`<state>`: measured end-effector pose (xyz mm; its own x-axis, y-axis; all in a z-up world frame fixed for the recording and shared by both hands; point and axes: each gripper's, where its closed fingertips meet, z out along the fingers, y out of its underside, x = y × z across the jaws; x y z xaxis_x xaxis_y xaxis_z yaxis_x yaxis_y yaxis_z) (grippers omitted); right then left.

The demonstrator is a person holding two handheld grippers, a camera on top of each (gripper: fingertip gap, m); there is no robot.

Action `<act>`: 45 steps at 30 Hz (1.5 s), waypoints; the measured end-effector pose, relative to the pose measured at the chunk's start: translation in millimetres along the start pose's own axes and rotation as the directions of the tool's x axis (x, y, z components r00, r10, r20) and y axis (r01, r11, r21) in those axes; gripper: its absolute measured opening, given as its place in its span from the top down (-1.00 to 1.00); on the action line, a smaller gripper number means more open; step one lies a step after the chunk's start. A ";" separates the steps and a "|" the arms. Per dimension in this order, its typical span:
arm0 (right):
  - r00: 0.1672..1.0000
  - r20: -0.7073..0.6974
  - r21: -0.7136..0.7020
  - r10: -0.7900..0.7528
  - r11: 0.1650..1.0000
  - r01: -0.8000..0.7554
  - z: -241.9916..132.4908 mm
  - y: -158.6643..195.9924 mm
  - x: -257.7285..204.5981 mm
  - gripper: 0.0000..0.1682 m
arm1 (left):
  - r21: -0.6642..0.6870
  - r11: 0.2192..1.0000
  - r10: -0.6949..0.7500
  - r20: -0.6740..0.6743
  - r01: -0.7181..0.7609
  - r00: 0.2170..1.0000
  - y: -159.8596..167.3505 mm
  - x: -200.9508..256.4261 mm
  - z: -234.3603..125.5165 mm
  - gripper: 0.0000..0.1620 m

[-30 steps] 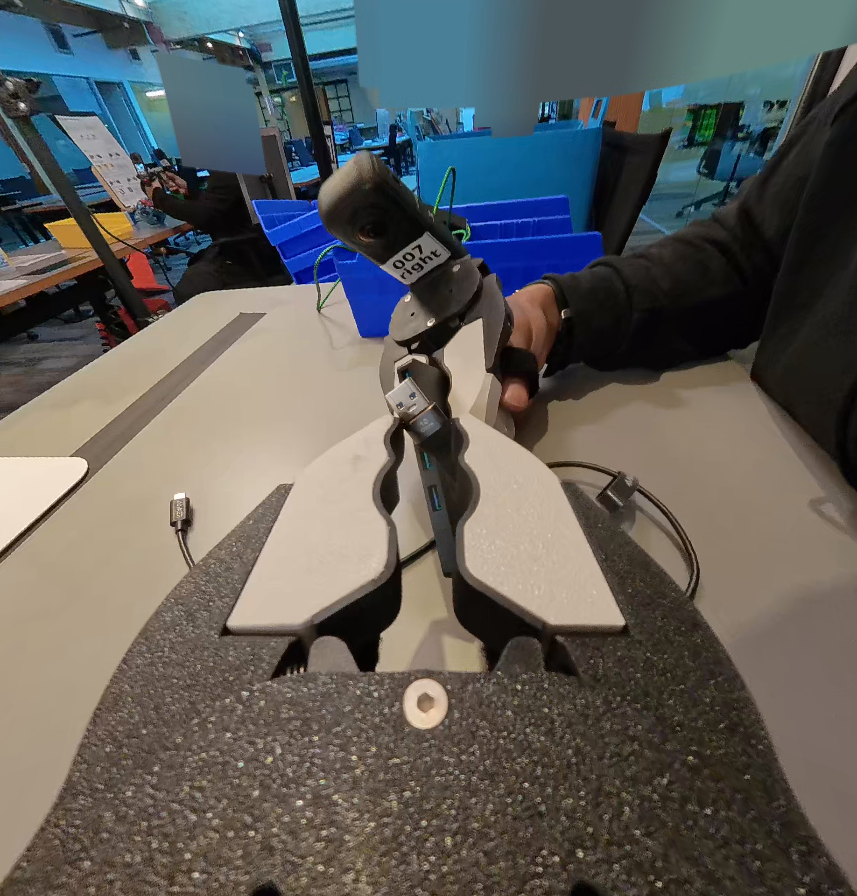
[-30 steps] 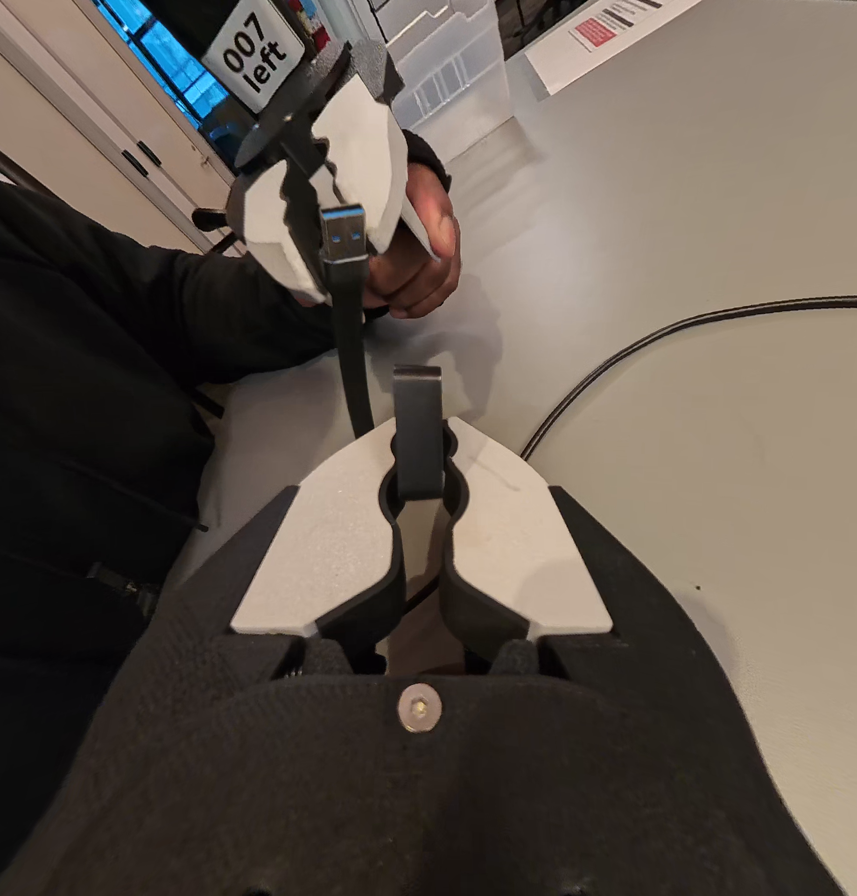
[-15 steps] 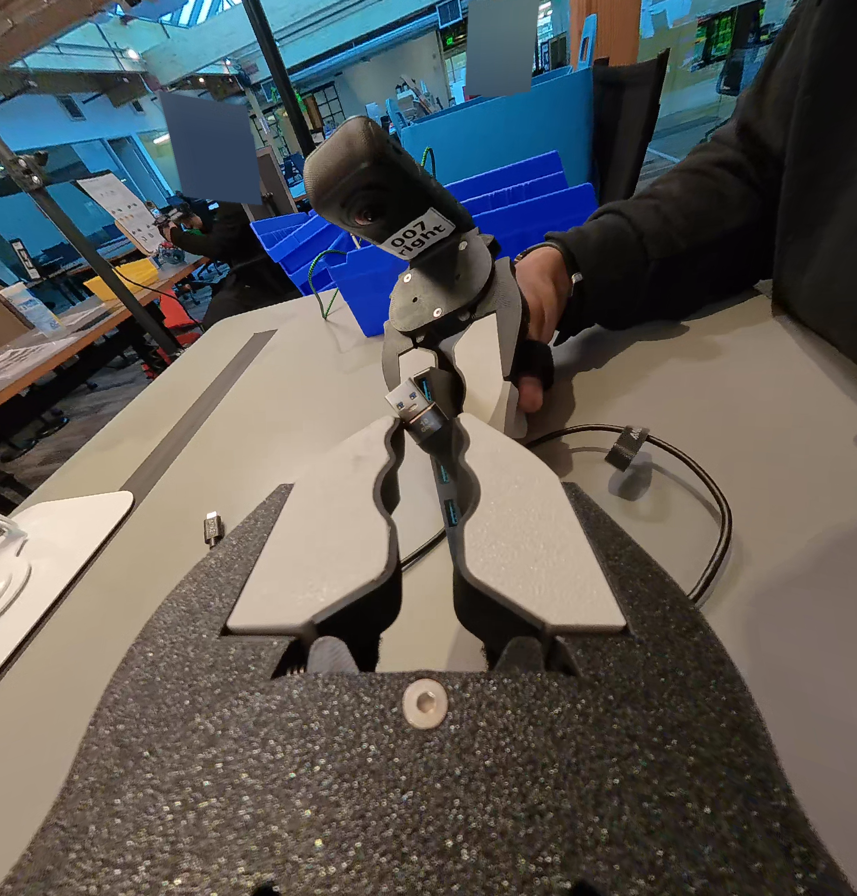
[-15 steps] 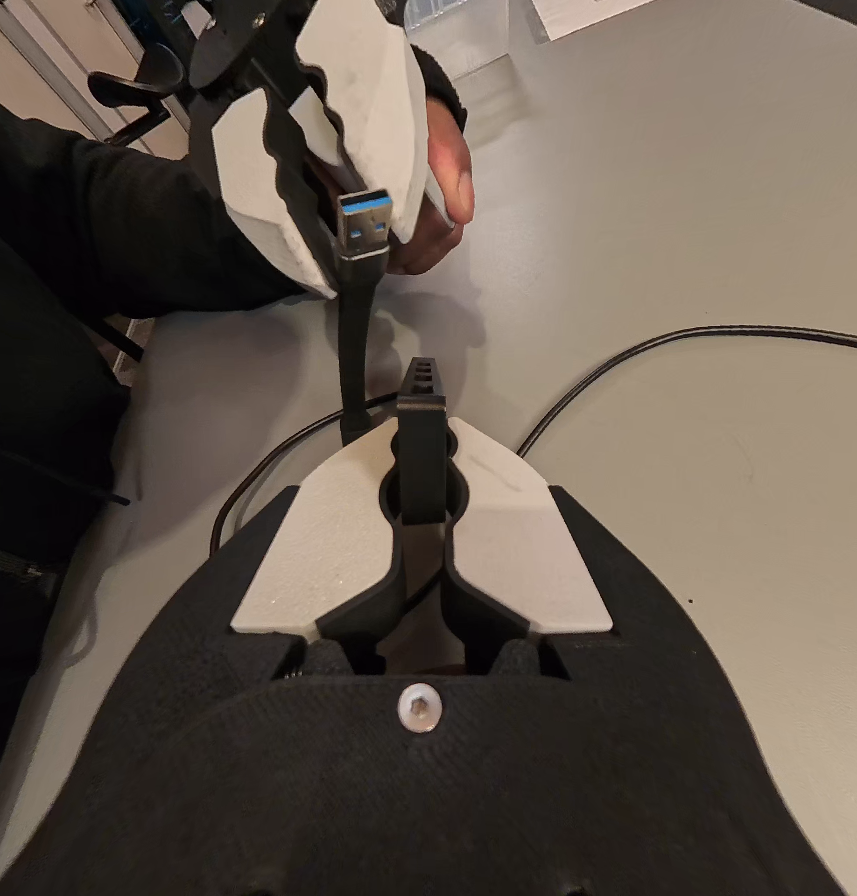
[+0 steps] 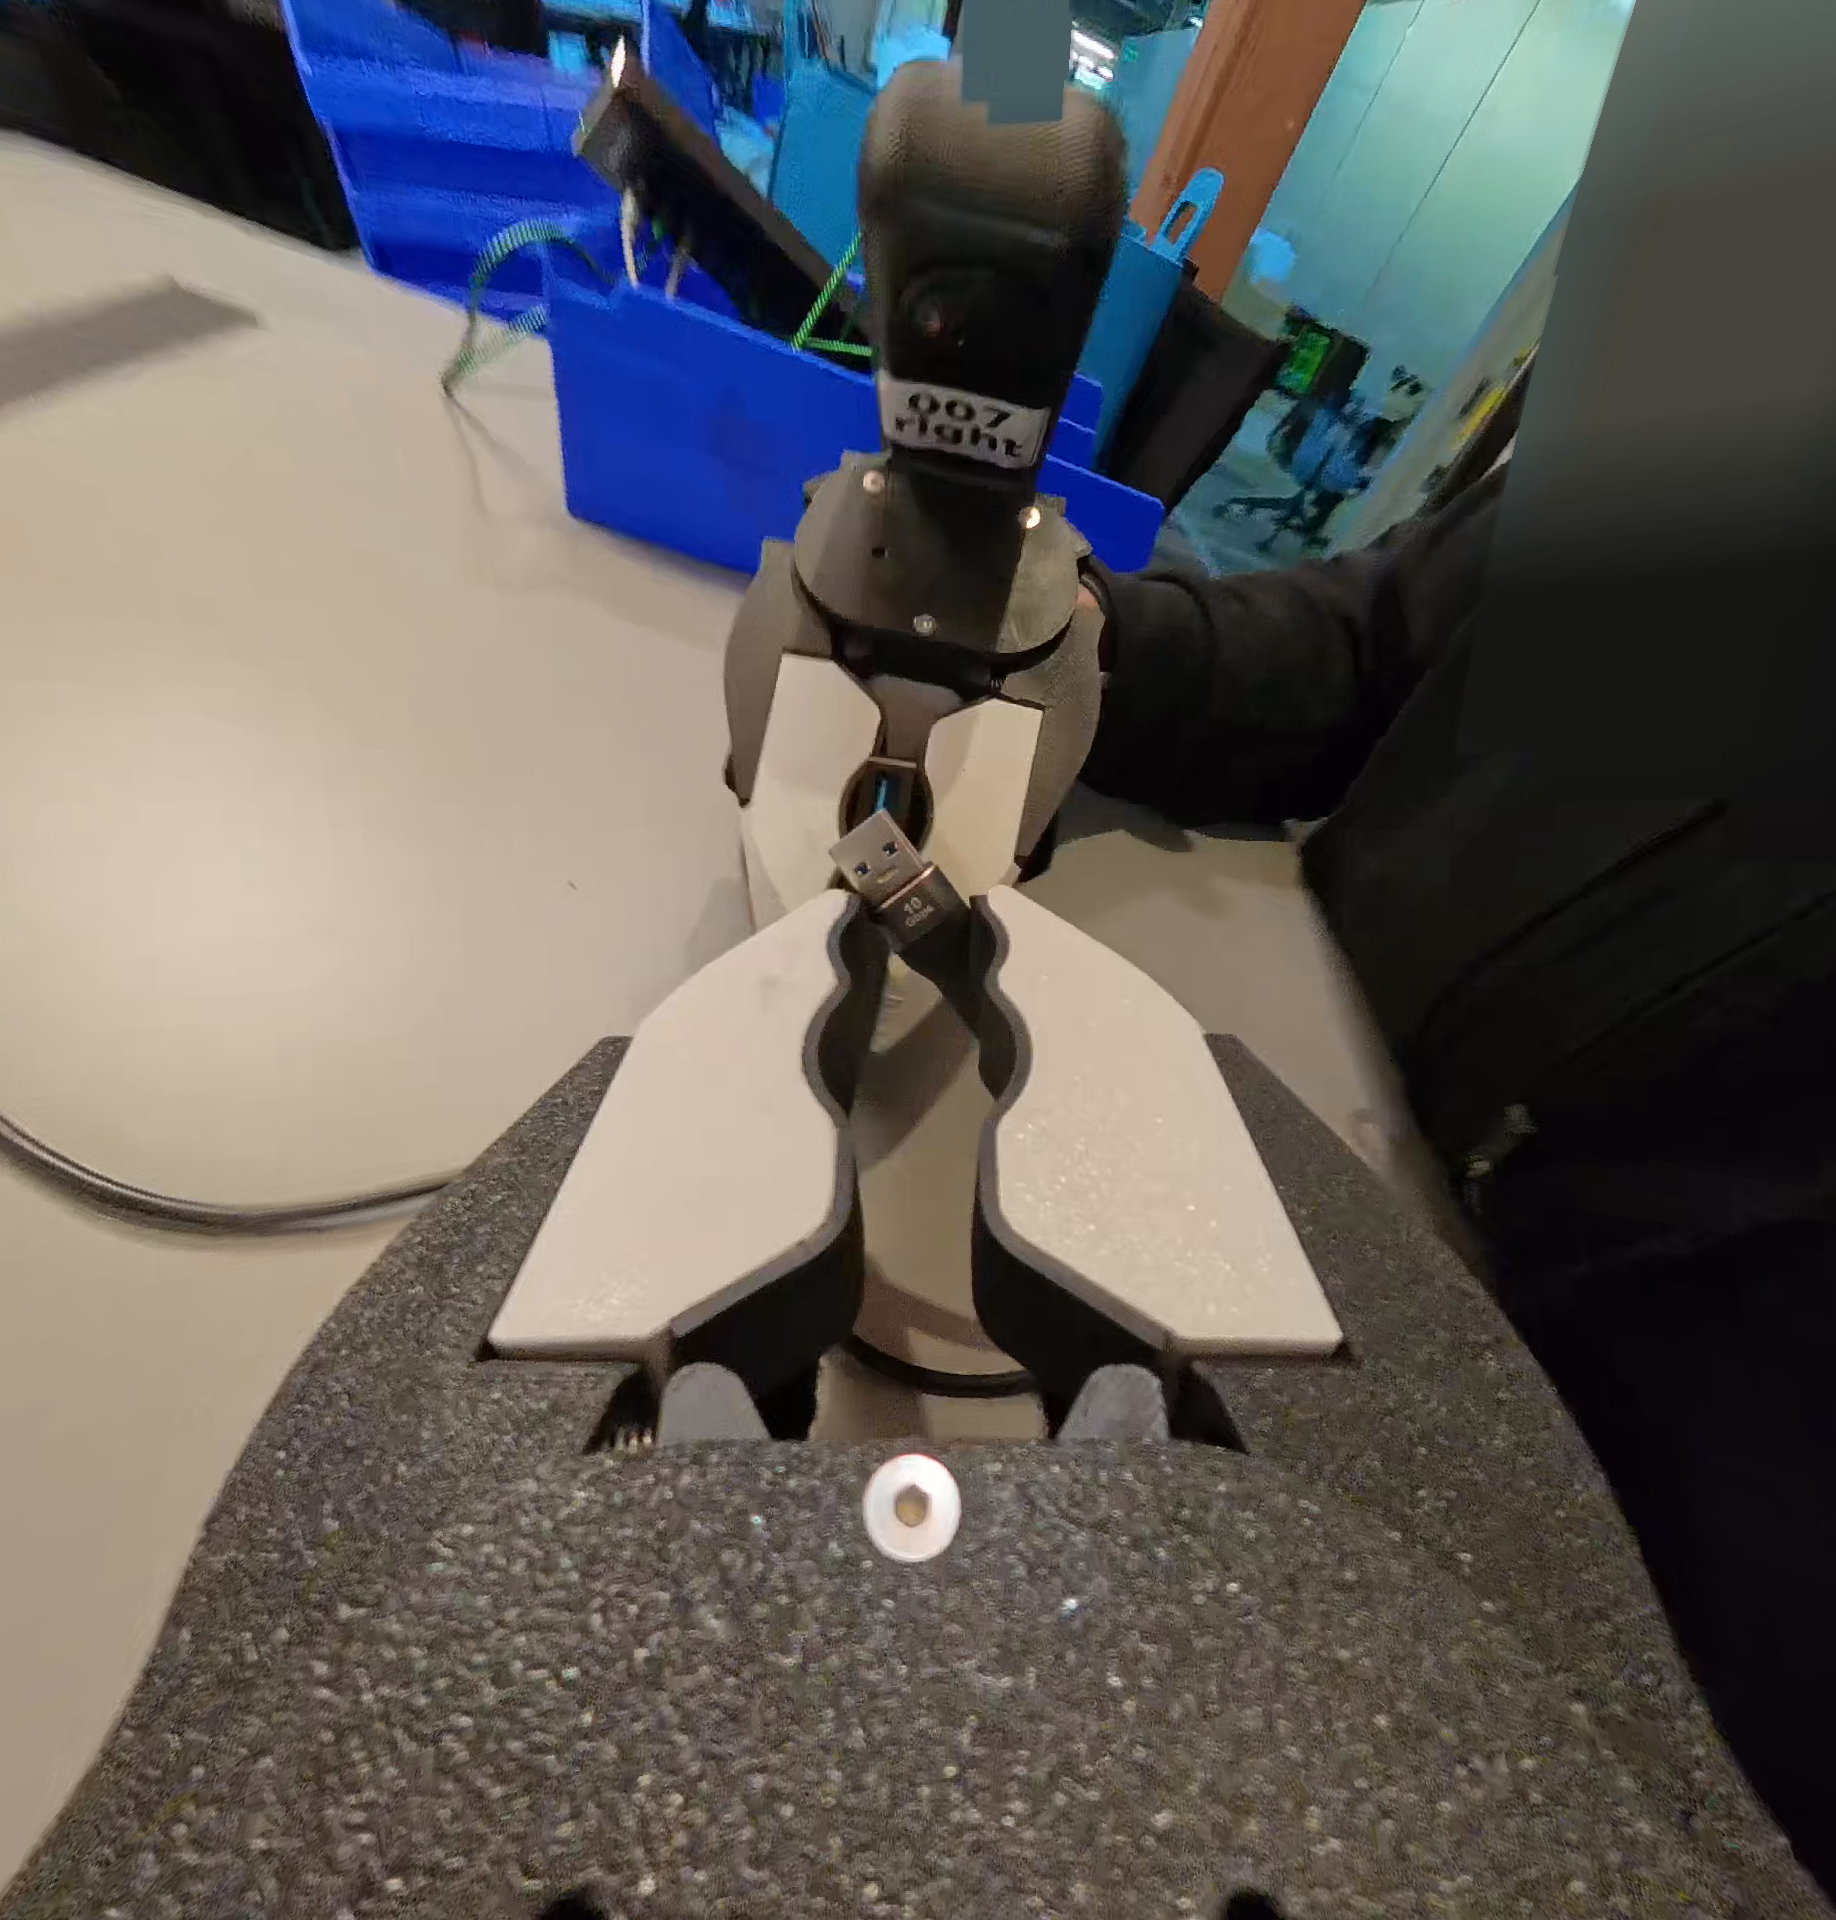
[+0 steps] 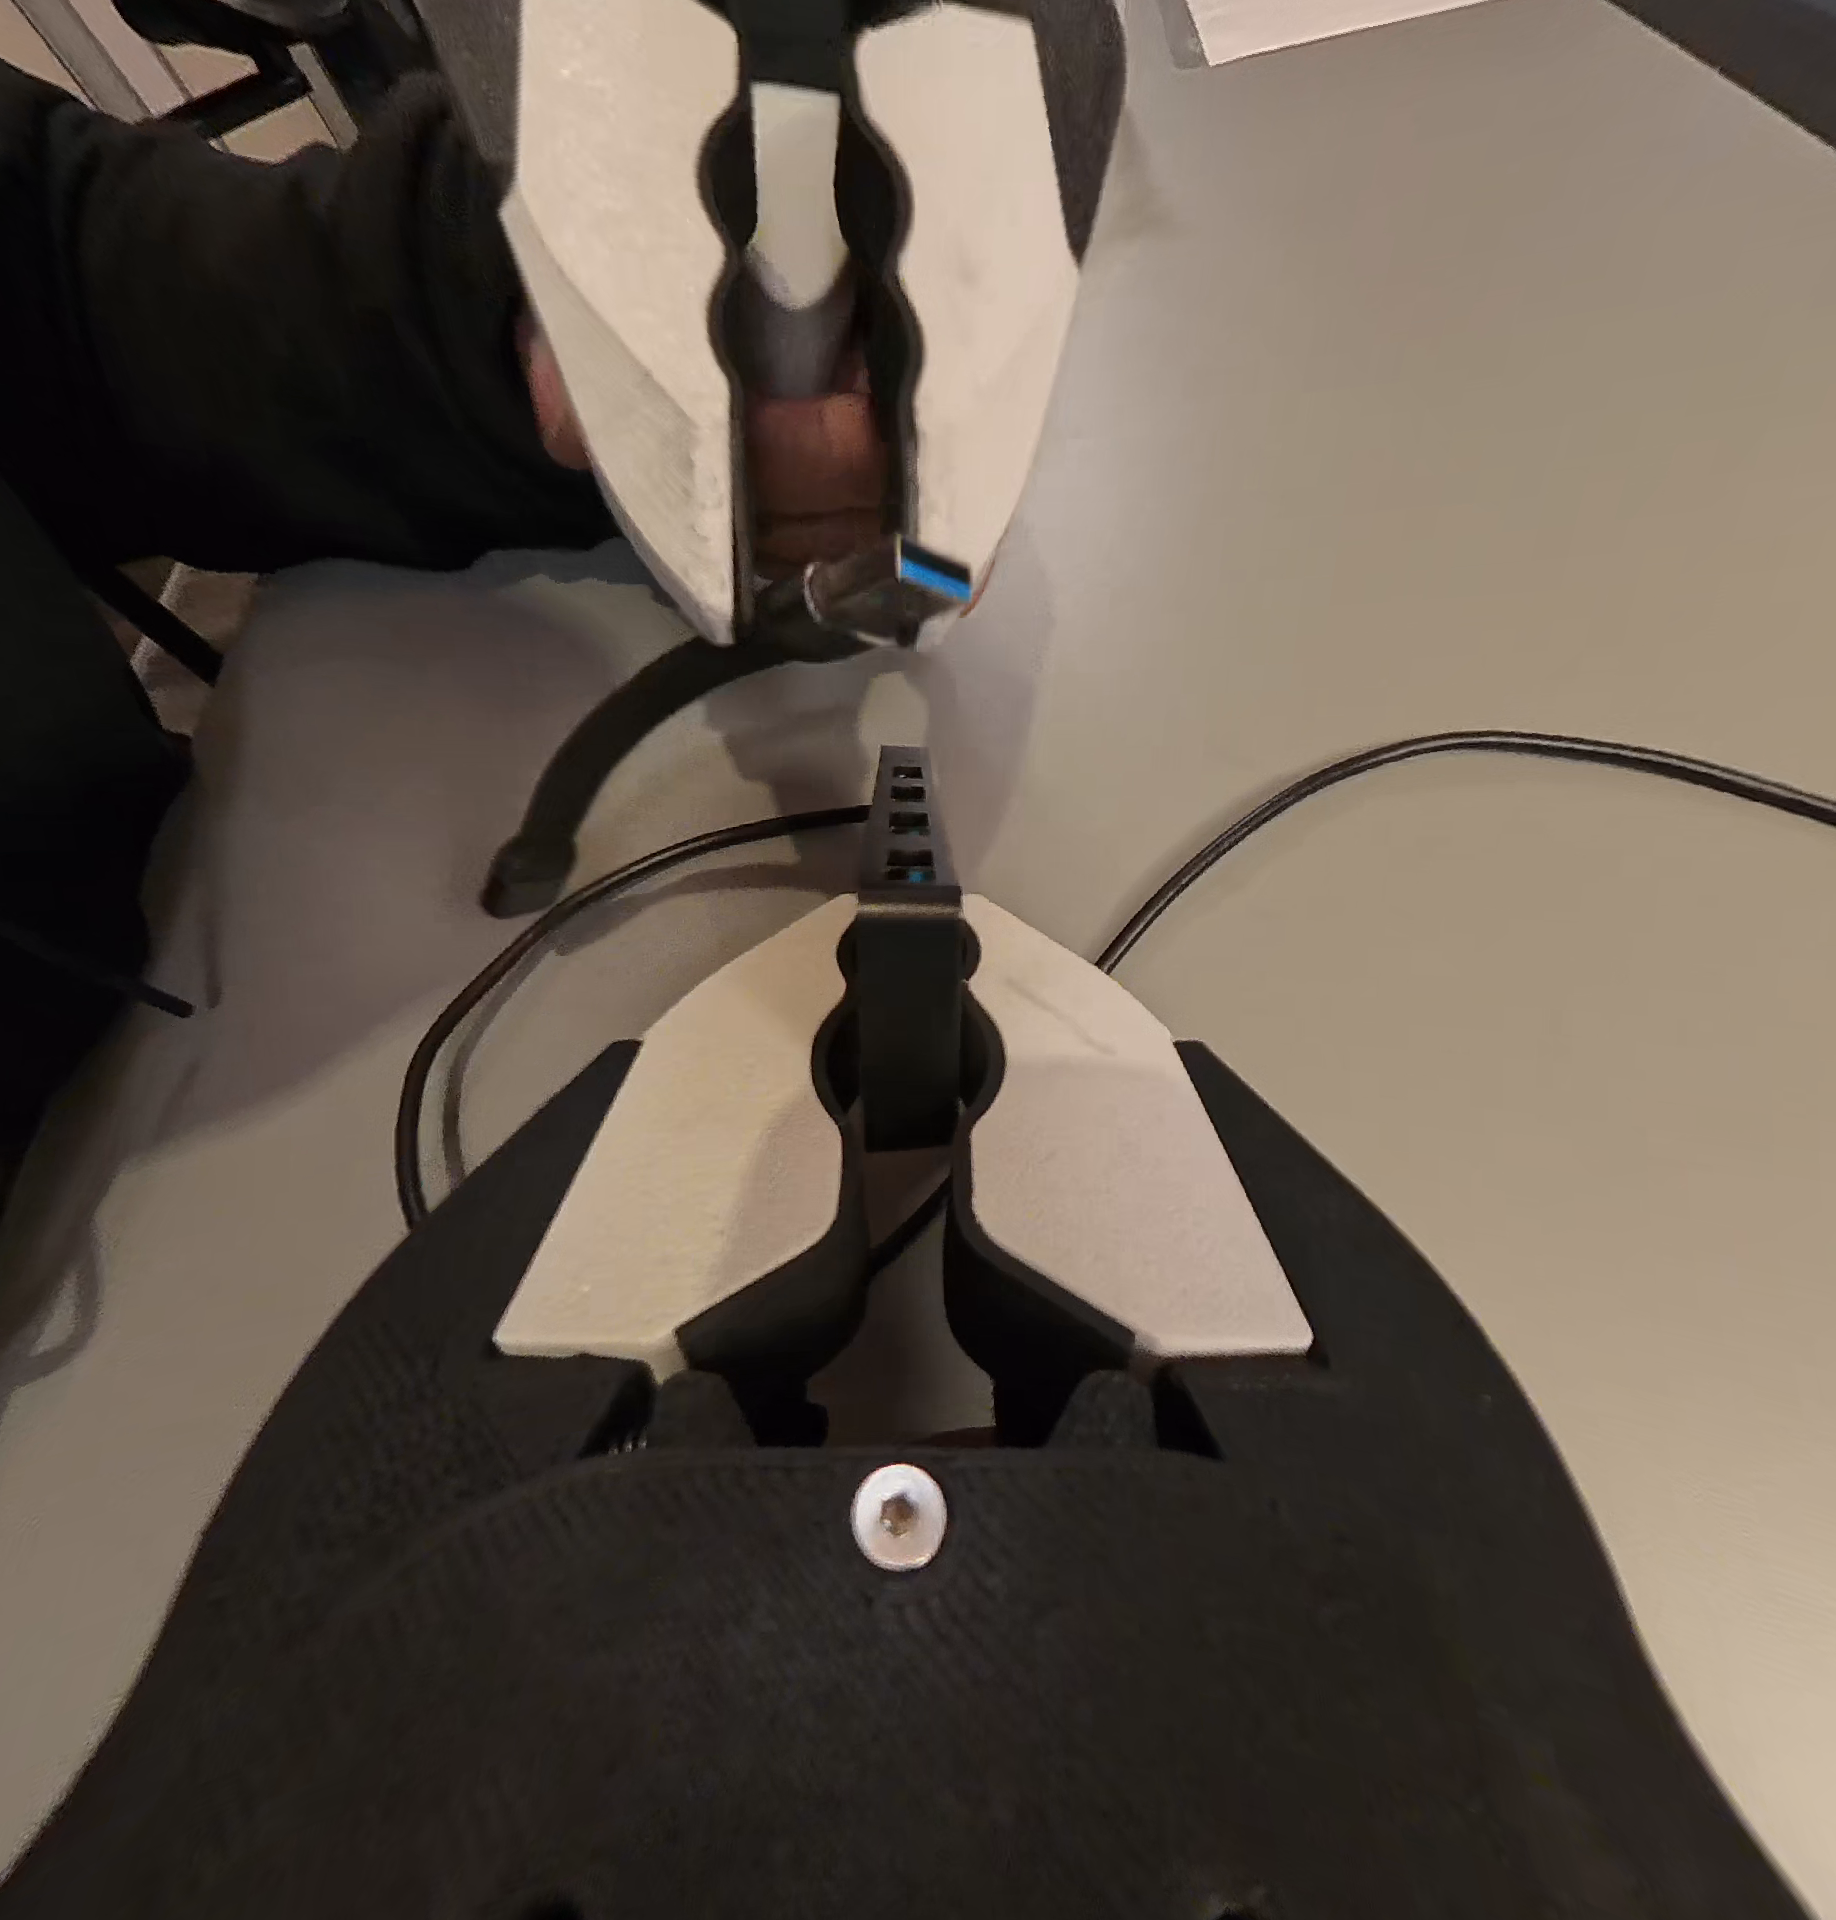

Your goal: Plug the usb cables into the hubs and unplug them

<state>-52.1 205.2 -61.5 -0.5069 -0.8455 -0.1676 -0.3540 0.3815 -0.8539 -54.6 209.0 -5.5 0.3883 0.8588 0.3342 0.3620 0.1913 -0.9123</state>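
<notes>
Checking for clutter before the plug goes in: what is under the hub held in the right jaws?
Under the USB hub lies grey table crossed by a thin black cable. Whatever sits directly beneath the right gripper is covered.

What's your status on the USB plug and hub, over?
Left gripper shut on USB plug. Right gripper shut on hub. Plug not in, hub ports facing it. Nothing between them.

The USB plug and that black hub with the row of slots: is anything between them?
Nothing solid. The right wrist view shows only open air over bare grey table between the USB plug and the hub.
</notes>
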 end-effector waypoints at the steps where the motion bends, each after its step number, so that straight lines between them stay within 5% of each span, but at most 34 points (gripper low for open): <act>1: 1.000 -0.005 -0.001 -0.011 1.000 0.011 0.2 -0.1 -0.1 0.88 | -0.015 0.998 -0.058 -0.014 0.058 0.998 2.3 -0.1 0.7 0.78; 8: 1.000 -0.015 -0.033 -0.003 0.999 0.002 0.3 5.1 2.7 0.87 | -0.157 0.987 -0.008 0.110 0.025 0.994 25.2 -22.9 -15.1 0.77; 16: 0.999 -0.019 -0.060 0.037 0.997 -0.038 1.4 9.5 6.5 0.87 | -0.205 0.946 -0.242 0.065 0.250 0.968 56.3 -38.0 -15.0 0.76; 26: 0.999 -0.030 -0.070 0.038 0.997 -0.040 2.3 10.9 7.2 0.87 | -0.249 0.917 -0.243 0.265 0.310 0.933 60.6 -50.8 -20.6 0.51; 33: 0.999 -0.029 -0.071 0.041 0.997 -0.043 2.5 11.0 7.6 0.87 | -0.328 0.912 -0.092 0.425 0.248 0.901 53.7 -43.4 -37.9 0.36; 41: 0.999 -0.039 -0.072 0.038 0.997 -0.041 2.8 11.0 8.6 0.87 | -0.281 0.898 -0.156 0.516 0.339 0.842 74.4 -36.0 -17.9 0.25; 45: 0.999 -0.042 -0.073 0.032 0.997 -0.035 3.0 11.0 8.4 0.87 | -0.345 0.897 -0.051 0.540 0.276 0.840 79.4 -39.8 -11.2 0.56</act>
<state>-58.0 201.1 -73.8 -0.5510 -0.8161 -0.1741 -0.3922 0.4374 -0.8092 -31.8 184.7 -88.5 -0.1498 0.9683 0.1998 0.7241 0.2450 -0.6447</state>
